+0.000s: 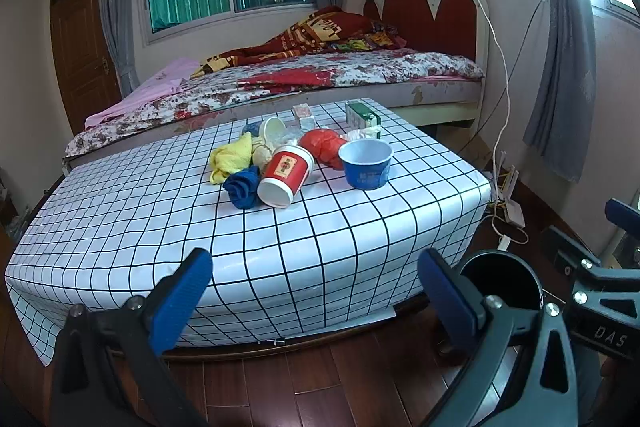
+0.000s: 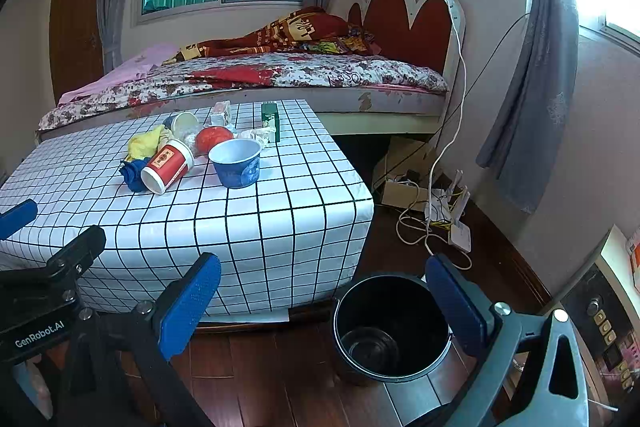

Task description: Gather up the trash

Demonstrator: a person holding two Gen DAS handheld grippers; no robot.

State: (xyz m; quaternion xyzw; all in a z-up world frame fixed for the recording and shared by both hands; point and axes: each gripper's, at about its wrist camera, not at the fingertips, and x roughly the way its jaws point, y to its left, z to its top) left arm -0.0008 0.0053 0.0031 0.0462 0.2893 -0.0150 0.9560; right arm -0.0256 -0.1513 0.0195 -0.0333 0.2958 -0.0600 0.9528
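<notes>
Trash (image 1: 304, 155) heaped near the middle of the checked tabletop (image 1: 160, 227), toward the bed (image 1: 320, 75): red paper cup (image 1: 285, 175) tipped on its side, blue bowl (image 1: 366, 163) upright just beside it, blue rag (image 1: 243, 187) touching the cup, yellow cloth (image 1: 230, 159) and red bag (image 1: 324, 146) behind. Black bin (image 2: 390, 327) stood on the wooden floor off the tabletop's right corner. Left claw (image 1: 316, 291) spread fully wide, holding nothing. Right claw (image 2: 324, 307) likewise wide apart and empty, above the bin.

"GenRobot.AI" on left gripper (image 2: 24, 223); "DAS" on right gripper (image 1: 616, 227).
</notes>
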